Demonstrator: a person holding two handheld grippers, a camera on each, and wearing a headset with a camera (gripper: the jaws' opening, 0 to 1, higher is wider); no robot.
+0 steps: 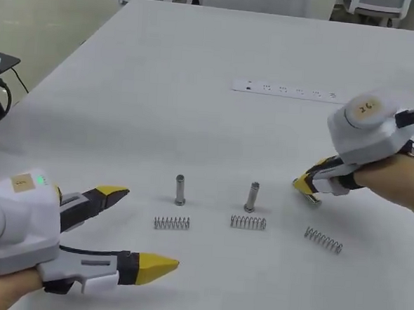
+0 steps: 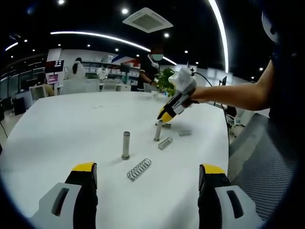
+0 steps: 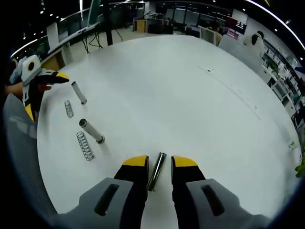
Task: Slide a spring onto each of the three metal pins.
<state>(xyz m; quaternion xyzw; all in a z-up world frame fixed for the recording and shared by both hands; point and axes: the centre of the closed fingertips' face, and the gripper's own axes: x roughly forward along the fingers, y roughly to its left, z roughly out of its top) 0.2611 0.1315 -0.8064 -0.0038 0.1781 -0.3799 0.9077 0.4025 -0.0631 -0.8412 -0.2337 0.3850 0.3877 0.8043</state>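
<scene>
The white tabletop (image 1: 197, 91) is smooth, so a dropped part could be expected to roll far. The left tongs (image 1: 146, 228), held wide apart and empty, hover low to the near left of the middle pin (image 1: 252, 197). A careless sweep from there could topple that pin or the second upright pin (image 1: 180, 190) standing to its left. The right tongs (image 3: 159, 161) are set narrowly about the third pin (image 3: 156, 171), which lies flat to the right of the middle pin. Whether it is actually gripped cannot be told. If it is pinched near one end, it may be levered out on lifting. The middle spring (image 1: 248, 222) lies just in front of the middle pin, with the left spring (image 1: 171, 223) and the right spring (image 1: 323, 240) to either side. None is threaded yet, and any could be flicked away if squeezed hard.
</scene>
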